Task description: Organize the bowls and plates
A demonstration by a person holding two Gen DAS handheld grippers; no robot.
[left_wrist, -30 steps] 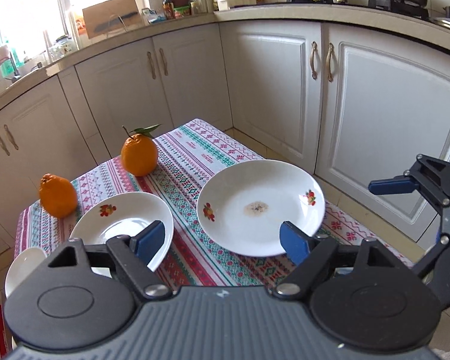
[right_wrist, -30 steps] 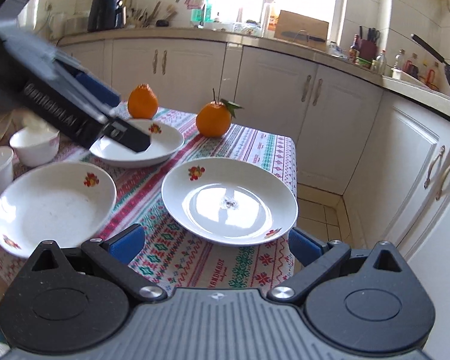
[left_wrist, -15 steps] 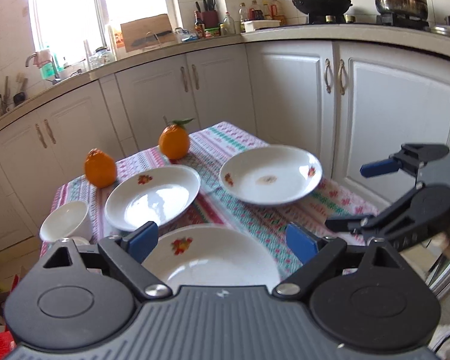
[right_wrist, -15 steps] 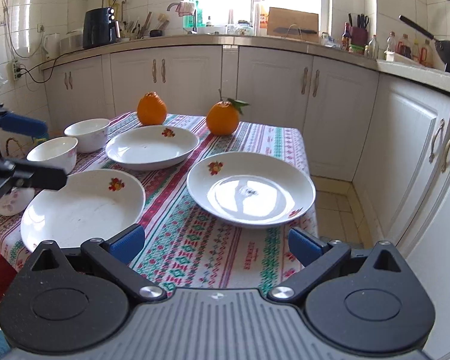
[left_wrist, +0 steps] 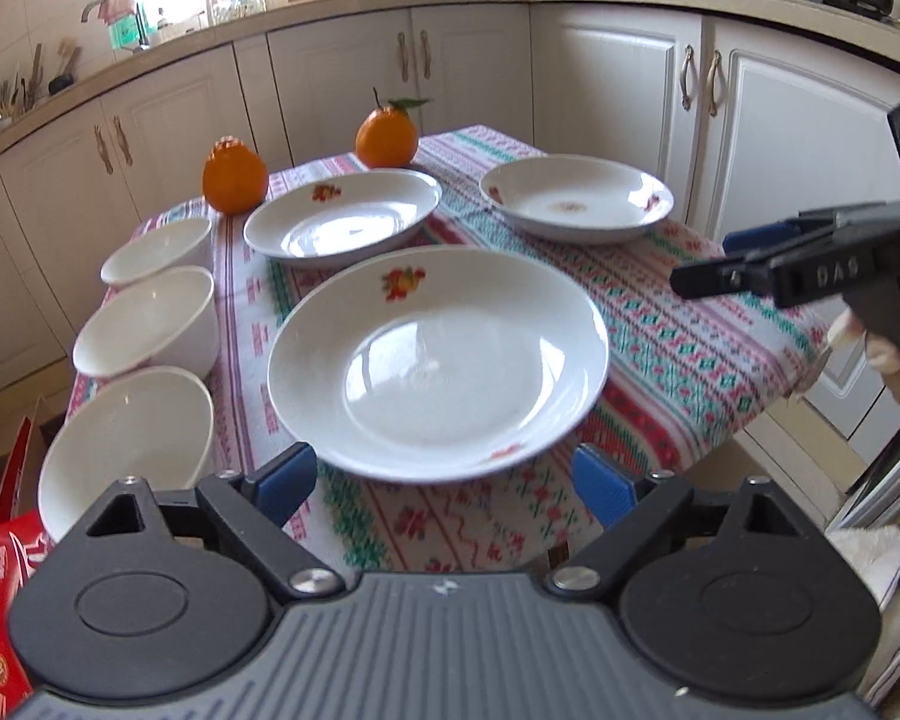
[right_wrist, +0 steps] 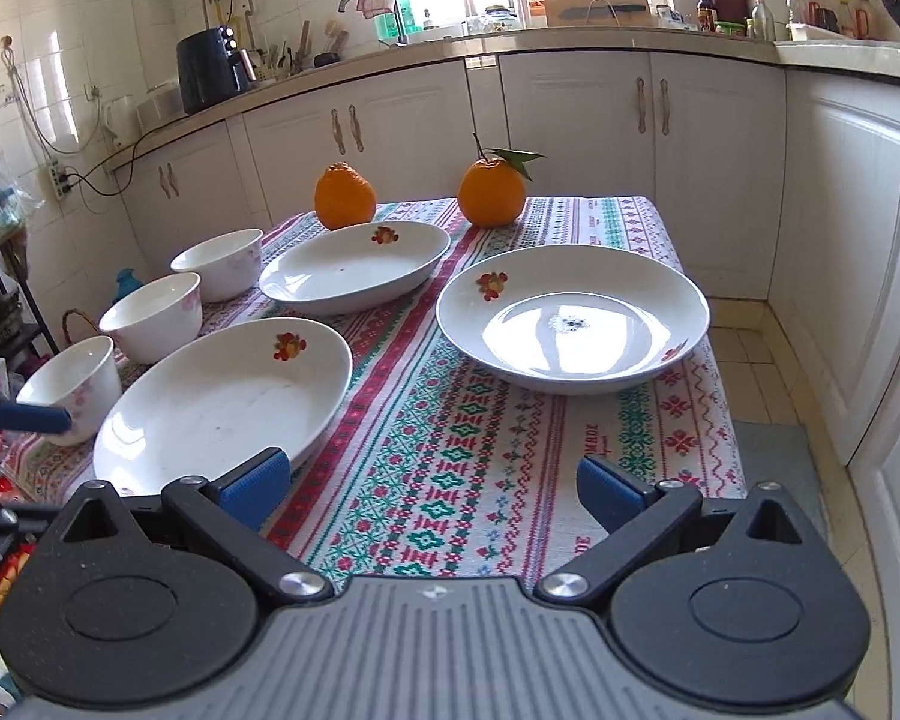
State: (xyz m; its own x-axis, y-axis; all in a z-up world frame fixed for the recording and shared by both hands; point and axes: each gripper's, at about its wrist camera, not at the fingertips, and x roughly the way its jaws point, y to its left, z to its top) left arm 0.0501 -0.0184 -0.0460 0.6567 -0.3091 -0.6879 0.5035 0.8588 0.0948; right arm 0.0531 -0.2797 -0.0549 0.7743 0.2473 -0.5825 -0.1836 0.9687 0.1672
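Note:
Three white plates with fruit prints lie on the patterned tablecloth: a near plate [left_wrist: 438,360] [right_wrist: 222,402], a far plate [left_wrist: 342,219] [right_wrist: 354,267] and a right plate [left_wrist: 576,198] [right_wrist: 570,318]. Three white bowls [left_wrist: 129,438] [left_wrist: 150,321] [left_wrist: 159,249] stand in a row along the left edge; the right wrist view shows them too [right_wrist: 72,384] [right_wrist: 153,315] [right_wrist: 219,264]. My left gripper [left_wrist: 447,483] is open and empty, just short of the near plate. My right gripper [right_wrist: 429,483] is open and empty over the cloth at the table's front.
Two oranges [left_wrist: 234,177] [left_wrist: 387,135] sit at the far end of the table. White kitchen cabinets [right_wrist: 570,120] and a counter run behind and to the right. A red box [left_wrist: 0,588] is on the floor at left. The table's right edge [left_wrist: 798,372] drops to the tiled floor.
Both grippers have pulled back from the table, so all plates and bowls now show. The left gripper has swung left to face the near plate. Both stay open.

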